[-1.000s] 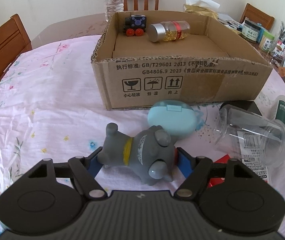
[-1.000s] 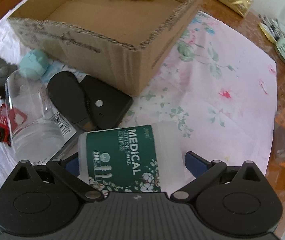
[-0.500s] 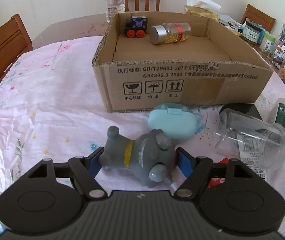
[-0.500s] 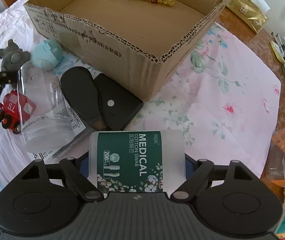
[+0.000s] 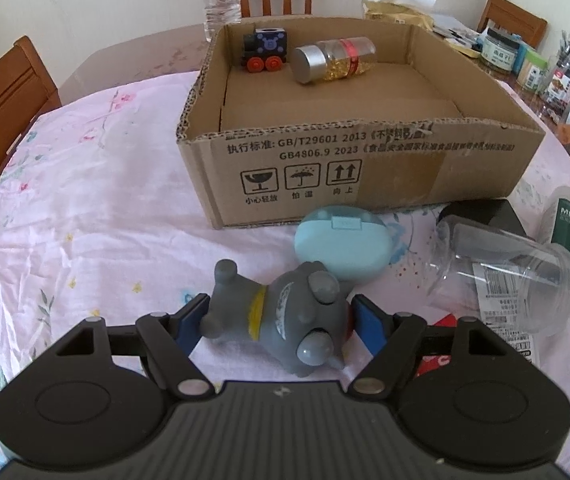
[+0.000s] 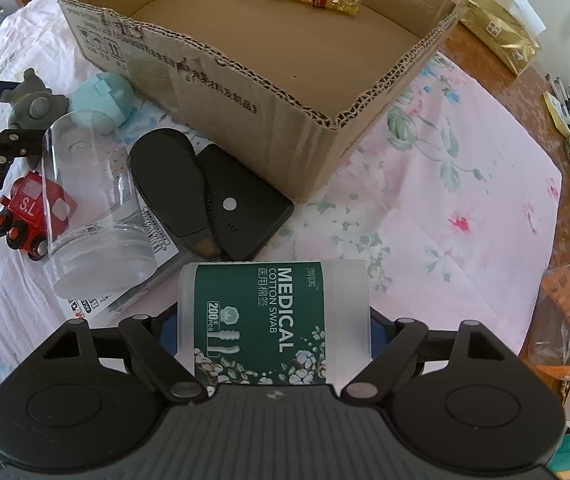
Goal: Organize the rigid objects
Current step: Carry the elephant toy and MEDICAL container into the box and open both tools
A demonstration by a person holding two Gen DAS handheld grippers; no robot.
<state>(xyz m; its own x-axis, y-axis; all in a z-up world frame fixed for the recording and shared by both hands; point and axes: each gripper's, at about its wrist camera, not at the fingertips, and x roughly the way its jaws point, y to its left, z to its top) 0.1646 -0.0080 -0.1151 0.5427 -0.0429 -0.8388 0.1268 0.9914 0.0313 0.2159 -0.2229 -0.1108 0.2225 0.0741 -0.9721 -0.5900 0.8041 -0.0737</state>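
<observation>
While the left gripper (image 5: 281,318) sits low over the desk (image 5: 85,208), its blue fingers (image 5: 193,320) close on a grey toy figure (image 5: 281,320) that lies on its side on the pink flowered cloth, one pad at the feet and the other at the head. Just behind the figure rests a pale blue oval case (image 5: 343,246), touching the toy's head and lying close to the front wall of the cardboard box (image 5: 365,172). Inside the box, at the far wall, a small dark toy train (image 5: 264,50) with red wheels stands beside a capped bottle of yellow capsules (image 5: 335,60), which lies on its side.

The right gripper (image 6: 271,328) has just been closing its fingers, and they now clamp a cotton swab tub (image 6: 271,320) with a green label, one finger on each side of its white body. The tub appears lifted clear of the cloth. Ahead of it on the desk lie two black flat items (image 6: 213,188), overlapping each other near the box corner. Left of them a clear plastic jar (image 6: 93,208) lies on its side, and partly behind it stands a red toy train (image 6: 25,212). At the far left of the right wrist view the grey figure shows between the left gripper's fingers. Jars and packets crowd the desk's right edge.
</observation>
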